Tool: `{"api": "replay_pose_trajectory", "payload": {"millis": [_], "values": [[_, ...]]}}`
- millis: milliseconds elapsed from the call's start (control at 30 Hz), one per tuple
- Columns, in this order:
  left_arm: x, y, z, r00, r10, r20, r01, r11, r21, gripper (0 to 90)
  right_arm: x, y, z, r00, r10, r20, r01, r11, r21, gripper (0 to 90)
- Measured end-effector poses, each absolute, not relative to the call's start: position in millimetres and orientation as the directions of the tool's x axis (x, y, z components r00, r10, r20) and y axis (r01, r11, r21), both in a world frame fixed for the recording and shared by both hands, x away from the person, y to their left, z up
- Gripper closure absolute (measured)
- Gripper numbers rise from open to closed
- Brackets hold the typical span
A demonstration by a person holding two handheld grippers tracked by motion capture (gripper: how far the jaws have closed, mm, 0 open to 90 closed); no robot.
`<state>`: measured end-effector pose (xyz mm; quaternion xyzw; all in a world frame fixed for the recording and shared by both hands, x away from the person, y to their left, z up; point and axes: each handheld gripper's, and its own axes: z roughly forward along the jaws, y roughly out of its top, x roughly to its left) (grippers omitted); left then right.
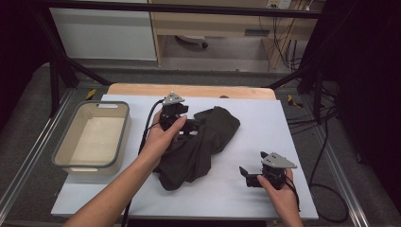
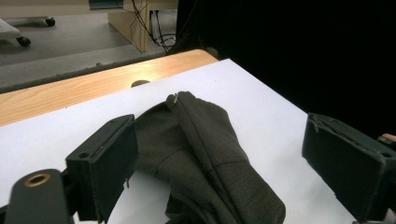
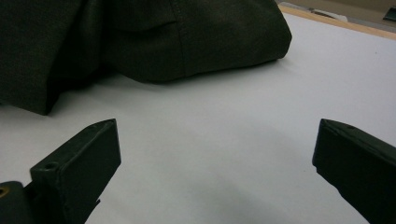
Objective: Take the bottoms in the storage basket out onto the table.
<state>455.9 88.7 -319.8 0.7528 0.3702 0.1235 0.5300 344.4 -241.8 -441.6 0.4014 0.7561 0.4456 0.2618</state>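
Dark garment point(image 1: 198, 144) lies crumpled mid-surface, beside the bin point(image 1: 92, 135). Left gripper point(image 2: 219, 163) hovers over it, fingers wide apart, right gripper point(image 3: 210, 172) too. Risk: pinching just one loose fold, so it slips free.

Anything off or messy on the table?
Only the dark garment: it lies crumpled and unevenly bunched mid-table, beside the bin, not in it. Both hand-held grippers, left and right, are open, gripping nothing. No damage shows.
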Motion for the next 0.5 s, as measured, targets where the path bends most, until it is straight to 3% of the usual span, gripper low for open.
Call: {"api": "replay_pose_trajectory", "payload": {"millis": [500], "values": [[456, 108, -295, 0.693, 0.694, -0.193, 0.403, -0.152, 0.902, 6.0, 344, -244, -441, -0.524, 0.85, -0.044, 0.371, 0.275, 0.887, 1.7]]}}
